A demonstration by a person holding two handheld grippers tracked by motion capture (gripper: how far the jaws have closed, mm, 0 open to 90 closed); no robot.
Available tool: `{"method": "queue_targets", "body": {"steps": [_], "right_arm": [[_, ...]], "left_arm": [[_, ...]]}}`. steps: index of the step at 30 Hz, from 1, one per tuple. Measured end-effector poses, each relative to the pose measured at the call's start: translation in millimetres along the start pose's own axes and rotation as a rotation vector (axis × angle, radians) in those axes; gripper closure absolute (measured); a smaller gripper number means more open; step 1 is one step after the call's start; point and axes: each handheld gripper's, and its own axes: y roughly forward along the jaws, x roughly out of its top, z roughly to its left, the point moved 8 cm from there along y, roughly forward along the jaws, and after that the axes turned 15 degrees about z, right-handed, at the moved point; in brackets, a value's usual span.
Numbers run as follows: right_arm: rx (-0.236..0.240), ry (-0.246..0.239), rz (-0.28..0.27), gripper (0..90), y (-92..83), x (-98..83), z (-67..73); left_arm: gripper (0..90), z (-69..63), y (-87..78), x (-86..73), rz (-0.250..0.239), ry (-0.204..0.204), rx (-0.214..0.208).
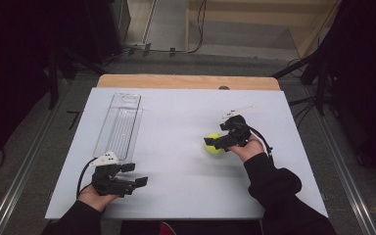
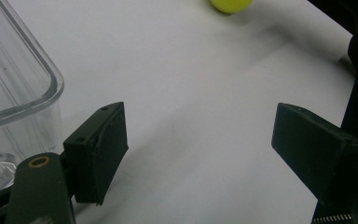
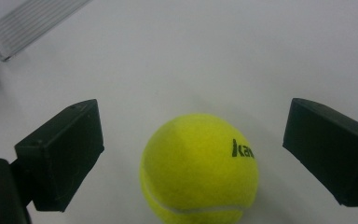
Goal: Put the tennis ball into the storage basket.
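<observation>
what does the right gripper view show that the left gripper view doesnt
Right gripper view alone: black lettering on the tennis ball, which sits between the right gripper's open jaws with gaps on both sides. Left gripper view alone: the clear tray's rounded corner beside the left gripper, whose open jaws hold nothing. Both: the ball and the white table.

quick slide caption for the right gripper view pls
Right gripper open over the white table, its fingers flanking, not touching, a yellow tennis ball.

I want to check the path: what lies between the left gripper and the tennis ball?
Only bare white table. The high view shows nothing between the left gripper and the tennis ball.
</observation>
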Motion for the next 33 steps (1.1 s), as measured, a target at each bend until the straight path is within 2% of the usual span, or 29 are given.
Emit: {"method": "queue_targets", "body": {"steps": [6, 9, 24, 30, 31, 33], "right_arm": [[-0.018, -0.003, 0.025, 3.3, 7.3, -4.3, -0.8], [0.001, 0.008, 0.012, 3.3, 10.2, -5.5, -0.4], [-0.023, 0.039, 0.068, 3.3, 27.5, -19.7, -9.6], [-0.010, 0.043, 0.079, 4.2, 32.8, -23.4, -11.1], [-0.010, 0.042, 0.078, 4.6, 33.0, -23.5, -11.1], [0.011, 0.034, 0.068, 14.4, 31.8, -23.0, -9.2]], "left_arm": [[18.8, -0.1, -0.1, 0.1, -0.003, 0.000, -0.002], [18.8, -0.4, -0.3, 0.1, -0.004, 0.000, -0.002], [18.8, -0.8, -0.5, -0.2, -0.002, 0.005, -0.001], [18.8, -1.0, -0.5, -0.1, -0.002, 0.005, -0.002], [18.8, -1.0, -0.5, -0.1, -0.001, 0.005, -0.002], [18.8, -1.0, -0.5, -0.2, -0.001, 0.005, -0.002]]}}
